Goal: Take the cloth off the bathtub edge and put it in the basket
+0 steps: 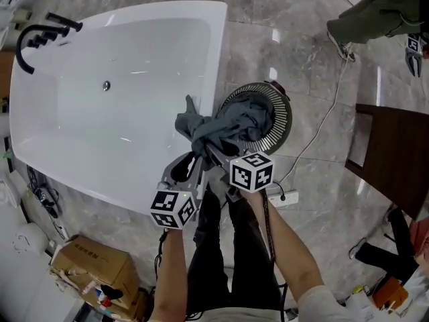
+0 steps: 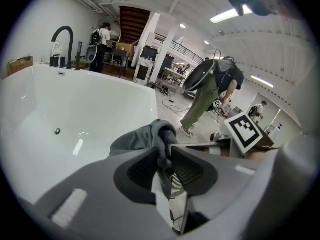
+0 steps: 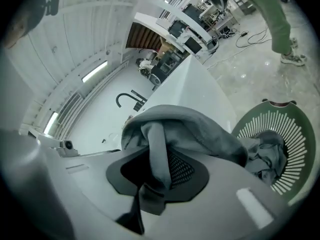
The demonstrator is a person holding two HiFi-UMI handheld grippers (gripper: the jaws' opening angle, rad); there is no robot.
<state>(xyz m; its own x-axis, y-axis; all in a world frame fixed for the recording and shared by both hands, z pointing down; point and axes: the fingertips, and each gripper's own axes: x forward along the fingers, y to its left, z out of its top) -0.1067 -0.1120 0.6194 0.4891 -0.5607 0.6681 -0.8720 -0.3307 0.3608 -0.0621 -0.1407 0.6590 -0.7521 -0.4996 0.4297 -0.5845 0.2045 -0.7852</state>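
Pinching a crumpled grey fabric cloth (image 1: 213, 131) from two sides, both hand-held grippers hang over the spot where the glossy white bathtub (image 1: 100, 79) meets the round dark-green slatted plastic basket (image 1: 280, 116). The left gripper (image 2: 167, 153) has its jaws drawn almost together, a thin fold of the cloth squeezed between the ribbed pads. The right gripper (image 3: 159, 156) is likewise nearly closed, clamped on a hanging fold, with more fabric heaped over its jaw tips. The cloth is lifted off the tub's rim, bunched between the two grippers, and its far end drapes down inside the basket, which stands on the grey marble-patterned floor (image 1: 322, 59) just beside the tub. A curved black tap (image 1: 40, 35) sits at the tub's far end.
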